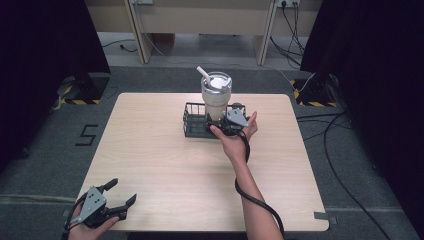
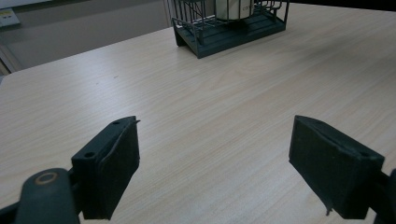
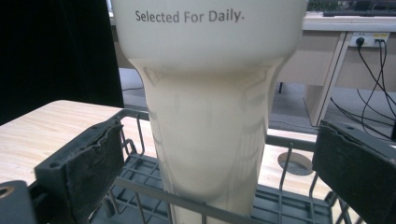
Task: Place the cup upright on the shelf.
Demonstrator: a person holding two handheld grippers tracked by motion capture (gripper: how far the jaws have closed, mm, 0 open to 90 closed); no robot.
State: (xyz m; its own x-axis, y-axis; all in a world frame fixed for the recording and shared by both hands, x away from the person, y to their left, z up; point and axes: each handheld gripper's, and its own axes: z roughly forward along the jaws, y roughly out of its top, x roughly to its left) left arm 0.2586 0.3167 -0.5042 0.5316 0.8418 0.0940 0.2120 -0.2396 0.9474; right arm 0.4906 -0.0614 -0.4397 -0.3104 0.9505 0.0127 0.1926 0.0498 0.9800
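Wooden table (image 1: 165,160), cream tumbler (image 1: 216,97) in wire basket (image 1: 192,125), right gripper (image 1: 227,122) jaws apart.

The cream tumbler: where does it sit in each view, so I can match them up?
High view: tumbler upright at top centre.
Left gripper view: its base at the top edge.
Right gripper view: centre, between open jaws.
Shared landmark: the wire basket holding it.

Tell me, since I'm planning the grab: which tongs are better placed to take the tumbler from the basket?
Right. The right tongs are open at the wire basket, jaws either side of the cream tumbler. The left tongs sit open at the table's near edge, far from it.
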